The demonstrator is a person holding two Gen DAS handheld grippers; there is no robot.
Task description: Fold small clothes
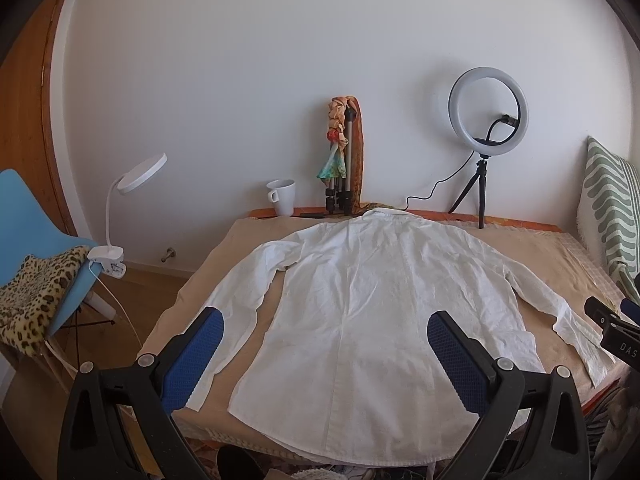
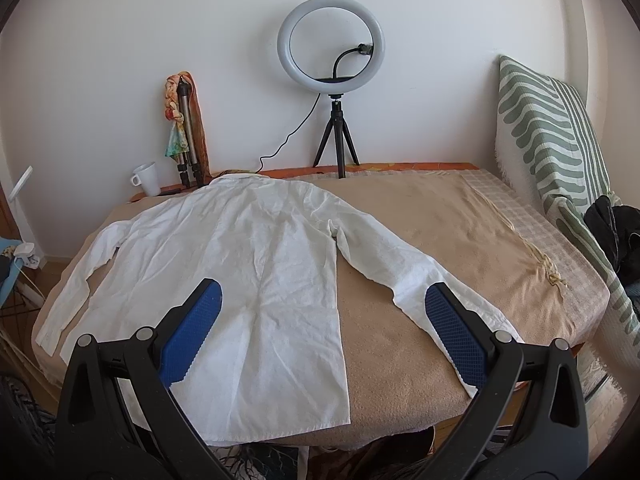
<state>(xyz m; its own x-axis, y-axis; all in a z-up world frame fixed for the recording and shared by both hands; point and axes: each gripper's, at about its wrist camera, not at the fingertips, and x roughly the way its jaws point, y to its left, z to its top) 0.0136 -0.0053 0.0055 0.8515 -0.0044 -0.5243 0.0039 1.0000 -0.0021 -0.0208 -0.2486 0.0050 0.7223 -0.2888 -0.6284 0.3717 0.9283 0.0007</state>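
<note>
A white long-sleeved shirt (image 1: 372,300) lies flat and back-up on a tan cloth-covered table (image 1: 532,248), collar toward the wall, both sleeves spread outward. My left gripper (image 1: 324,328) hovers open above the shirt's lower hem area, its blue pads (image 1: 196,356) wide apart with nothing between them. From the right wrist camera, the same shirt (image 2: 248,264) fills the left half, its right sleeve (image 2: 404,276) running toward the near edge. My right gripper (image 2: 320,300) is open over the gap between the shirt body and that sleeve, holding nothing. Part of the right gripper (image 1: 612,328) shows at the left view's right edge.
Along the wall stand a white mug (image 1: 283,197), a folded tripod with a colourful scarf (image 1: 340,152) and a ring light on a small tripod (image 1: 488,116). A green-patterned cushion (image 2: 552,136) leans at the right. A blue chair (image 1: 36,220) with a clip lamp (image 1: 140,172) stands left.
</note>
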